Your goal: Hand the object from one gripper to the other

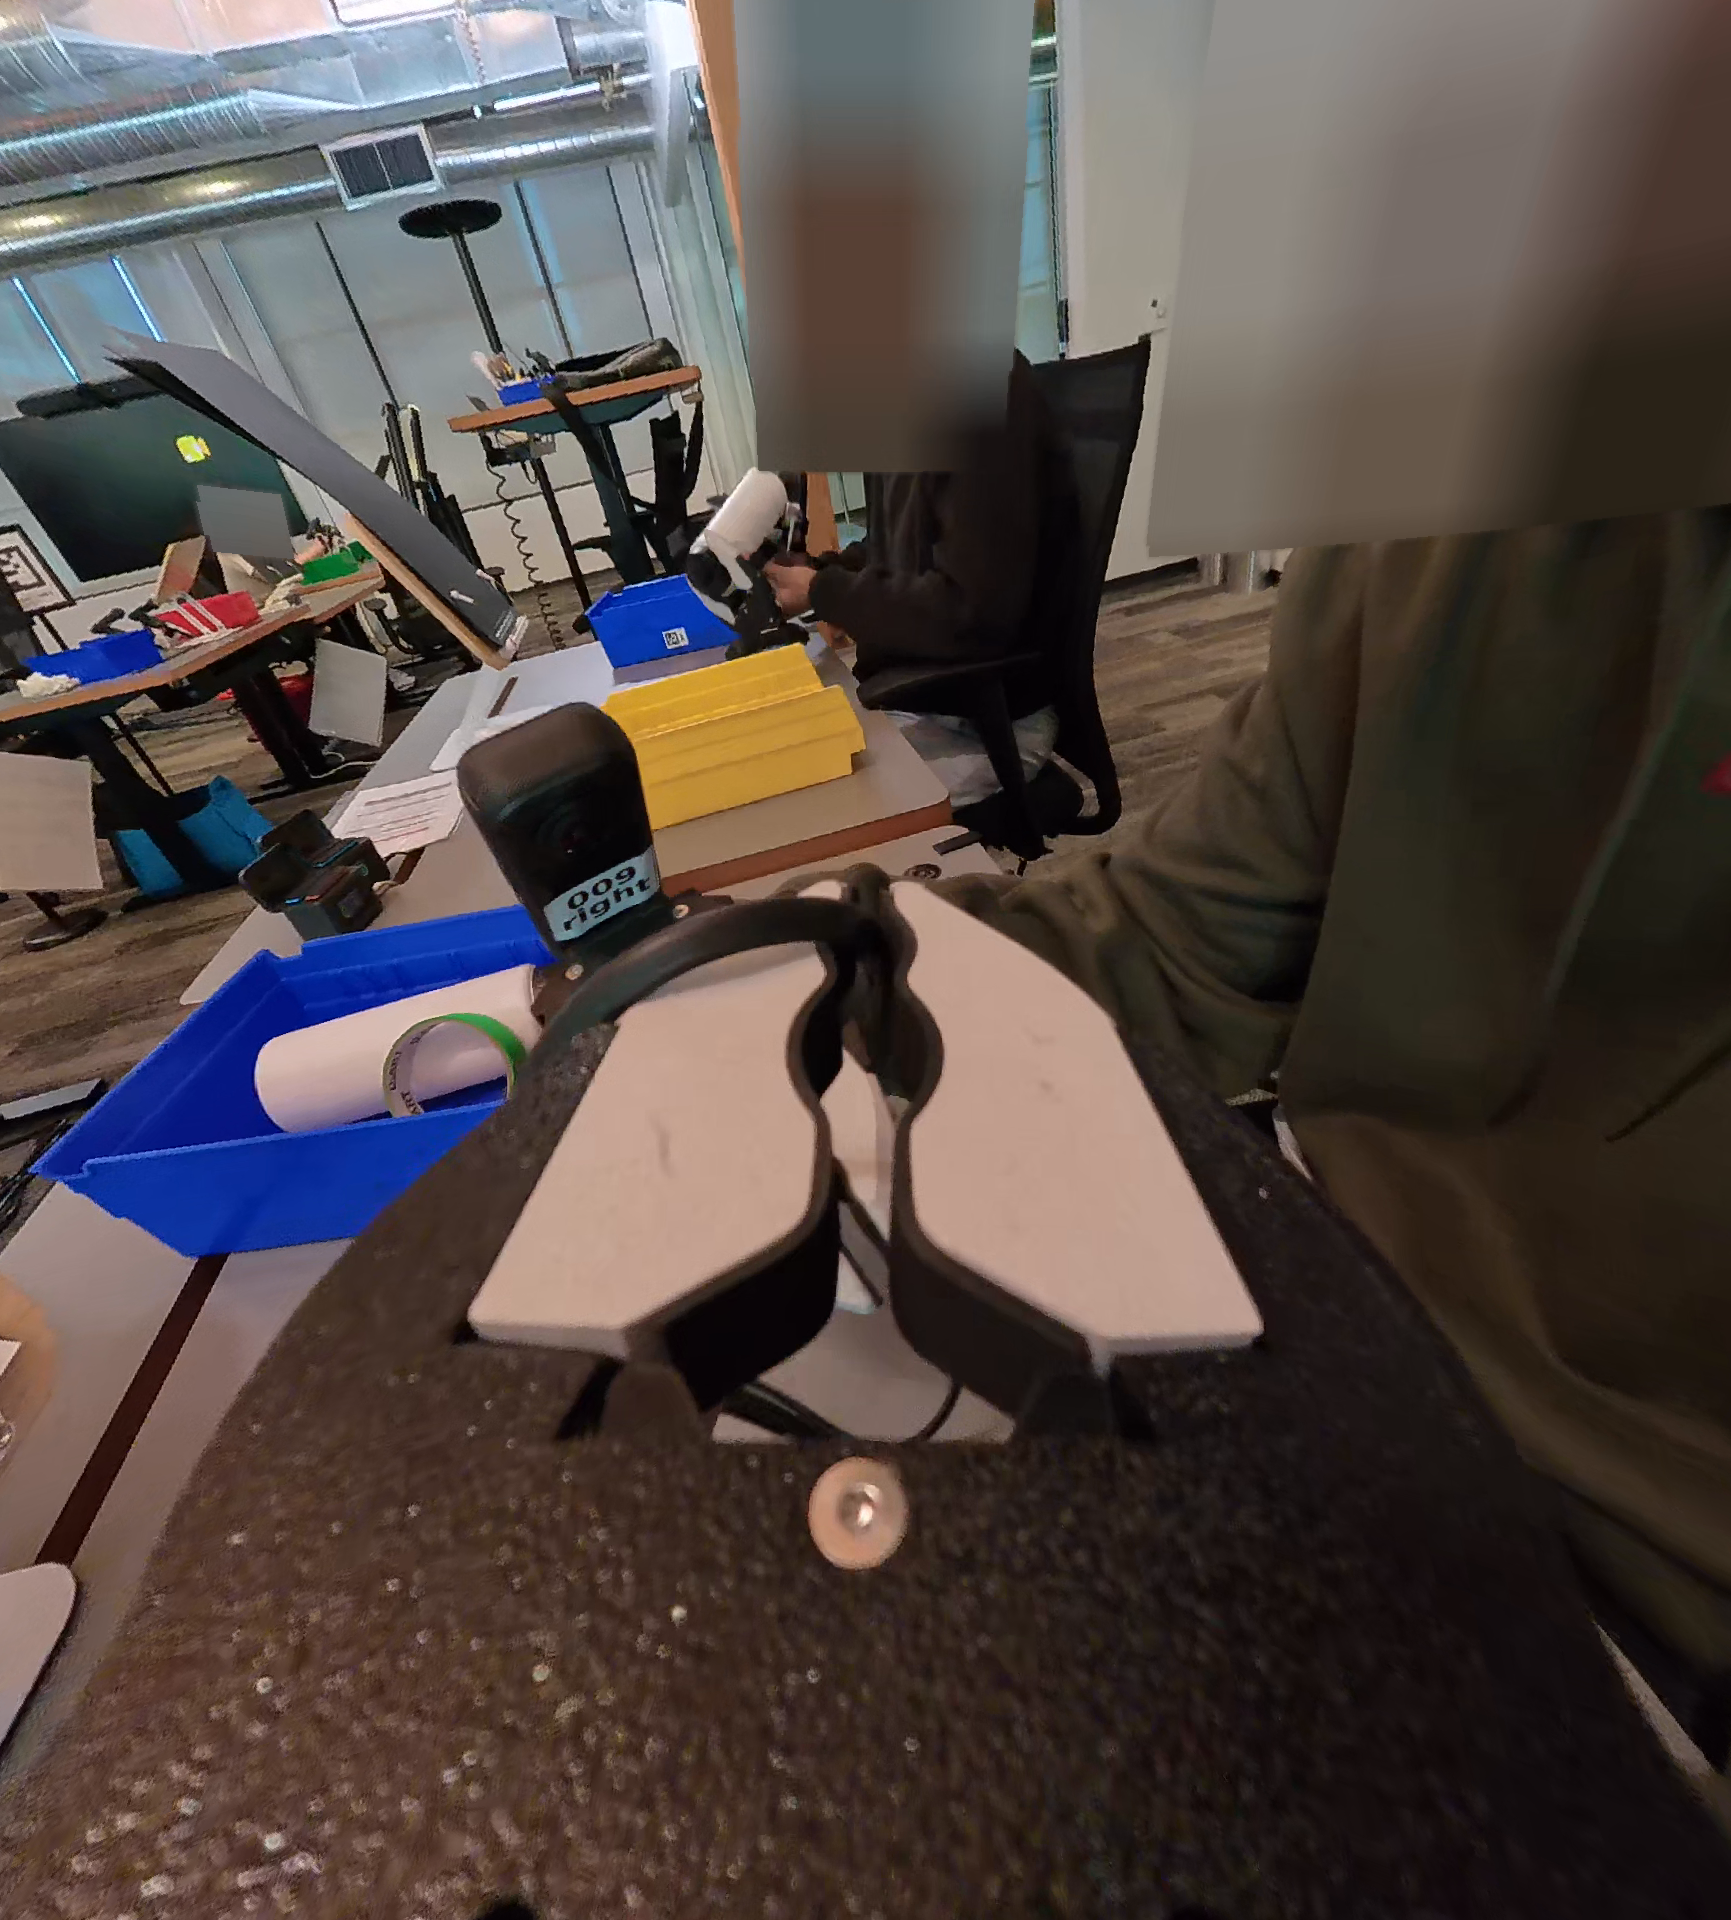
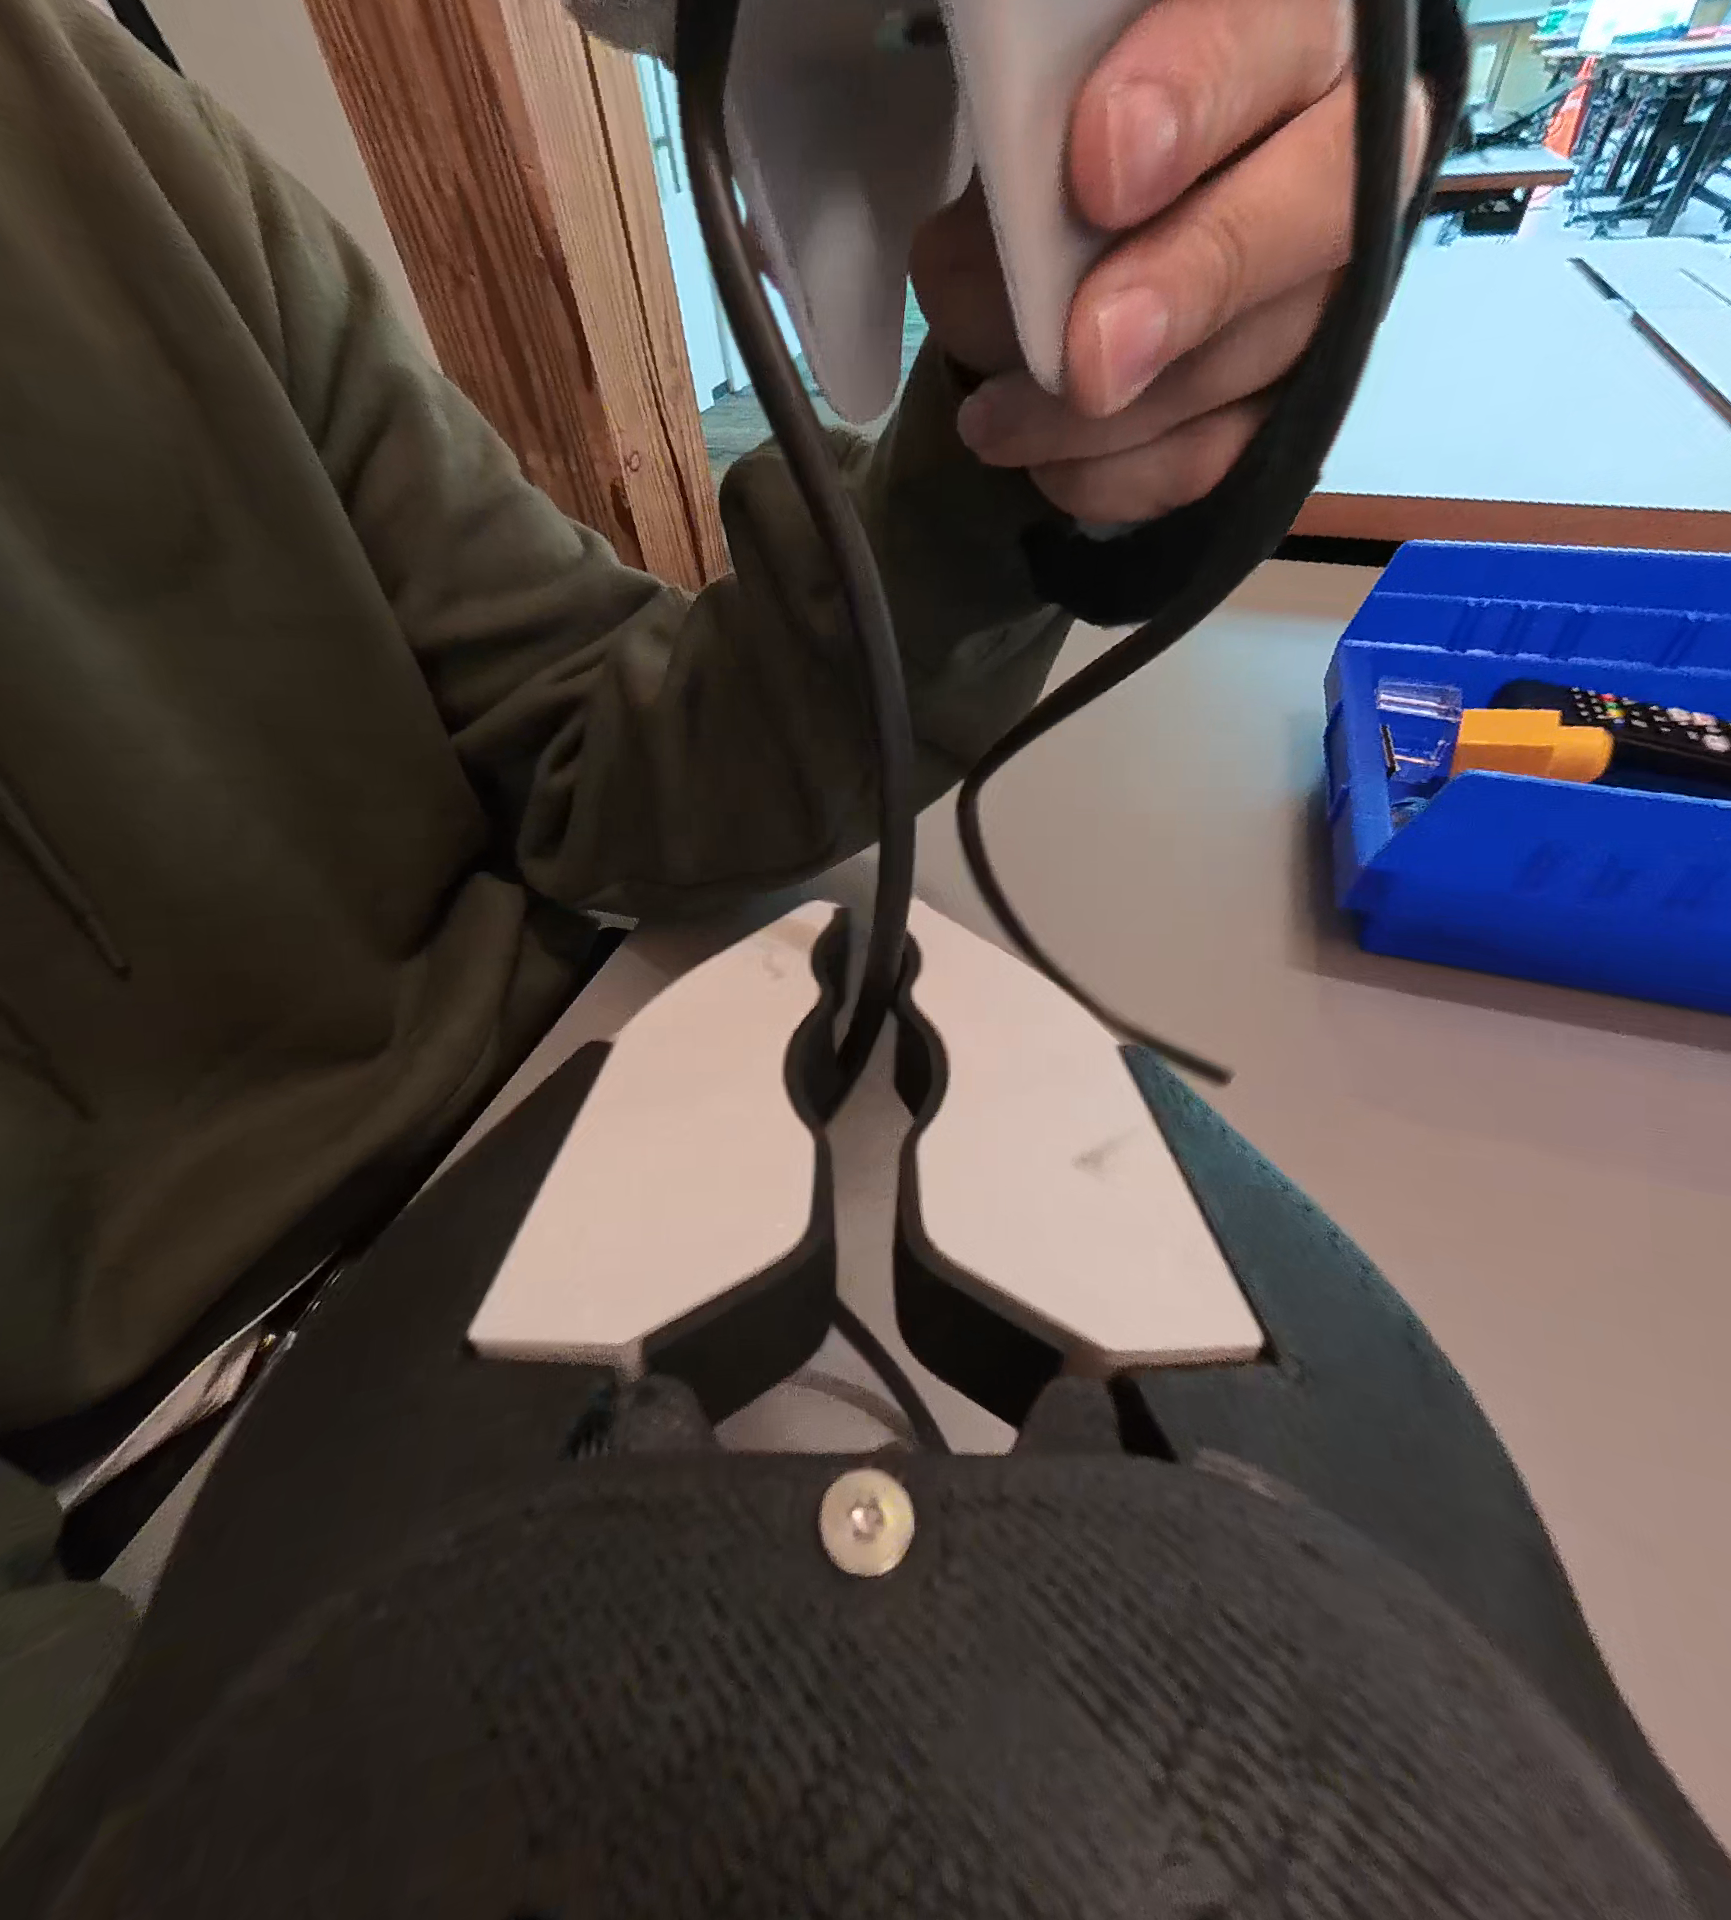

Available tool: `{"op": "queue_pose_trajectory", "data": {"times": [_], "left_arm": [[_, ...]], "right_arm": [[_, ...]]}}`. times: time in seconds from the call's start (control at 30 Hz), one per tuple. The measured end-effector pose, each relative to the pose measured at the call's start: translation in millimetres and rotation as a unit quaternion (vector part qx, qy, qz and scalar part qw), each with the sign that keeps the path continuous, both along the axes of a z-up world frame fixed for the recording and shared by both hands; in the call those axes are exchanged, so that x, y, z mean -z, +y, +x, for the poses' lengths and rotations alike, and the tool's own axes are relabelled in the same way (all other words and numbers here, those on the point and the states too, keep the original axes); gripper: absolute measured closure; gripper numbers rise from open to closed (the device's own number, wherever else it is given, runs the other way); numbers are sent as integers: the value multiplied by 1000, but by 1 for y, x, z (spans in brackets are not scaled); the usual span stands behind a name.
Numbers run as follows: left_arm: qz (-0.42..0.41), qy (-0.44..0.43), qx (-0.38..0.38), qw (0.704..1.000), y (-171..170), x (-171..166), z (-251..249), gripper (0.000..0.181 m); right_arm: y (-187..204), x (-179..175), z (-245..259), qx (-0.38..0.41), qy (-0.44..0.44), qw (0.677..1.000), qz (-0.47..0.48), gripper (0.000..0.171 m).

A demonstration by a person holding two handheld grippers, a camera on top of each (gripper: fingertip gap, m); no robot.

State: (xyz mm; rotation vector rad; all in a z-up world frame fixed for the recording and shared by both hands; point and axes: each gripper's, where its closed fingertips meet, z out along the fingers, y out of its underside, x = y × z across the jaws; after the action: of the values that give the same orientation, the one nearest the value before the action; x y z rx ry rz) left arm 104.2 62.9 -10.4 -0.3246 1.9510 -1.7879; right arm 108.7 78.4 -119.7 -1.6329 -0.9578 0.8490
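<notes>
A thin black cable (image 1: 695,935) is pinched at the tips of my left gripper (image 1: 866,904), which is shut on it. From there the cable arcs left and down toward the right gripper, whose black camera (image 1: 560,821) shows just behind. In the right wrist view my right gripper (image 2: 871,956) is shut on the same cable (image 2: 882,727), with the pads closed around it. The cable rises from there to the left gripper's grey body (image 2: 845,260), held by a hand (image 2: 1173,260) at the top. A loose cable end (image 2: 1209,1072) hangs over the table to the right.
A blue bin (image 1: 217,1122) with a white roll and a green tape ring stands at the left on the grey table (image 2: 1463,1195). A yellow bin (image 1: 736,727) lies farther back. Another blue bin (image 2: 1567,862) holds a remote and an orange item. A person's olive sleeve (image 2: 321,623) is close by. The gap from one gripper's tips to the other's is roughly 11 cm.
</notes>
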Motion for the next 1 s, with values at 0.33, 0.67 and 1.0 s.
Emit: {"op": "queue_pose_trajectory", "data": {"times": [0.33, 0.67, 1.0], "left_arm": [[0, -10, 8, 1000, -5, -4, -5, 178], [10, 3, 21, 1000, -15, 5, 4, 178], [-43, 4, -129, 991, 46, -9, 20, 178]], "right_arm": [[19, 6, 21, 79, -5, 997, -8, 108], [17, 2, -13, -12, 44, 999, -2, 166], [12, -18, 27, 43, 77, 996, 29, 166]]}}
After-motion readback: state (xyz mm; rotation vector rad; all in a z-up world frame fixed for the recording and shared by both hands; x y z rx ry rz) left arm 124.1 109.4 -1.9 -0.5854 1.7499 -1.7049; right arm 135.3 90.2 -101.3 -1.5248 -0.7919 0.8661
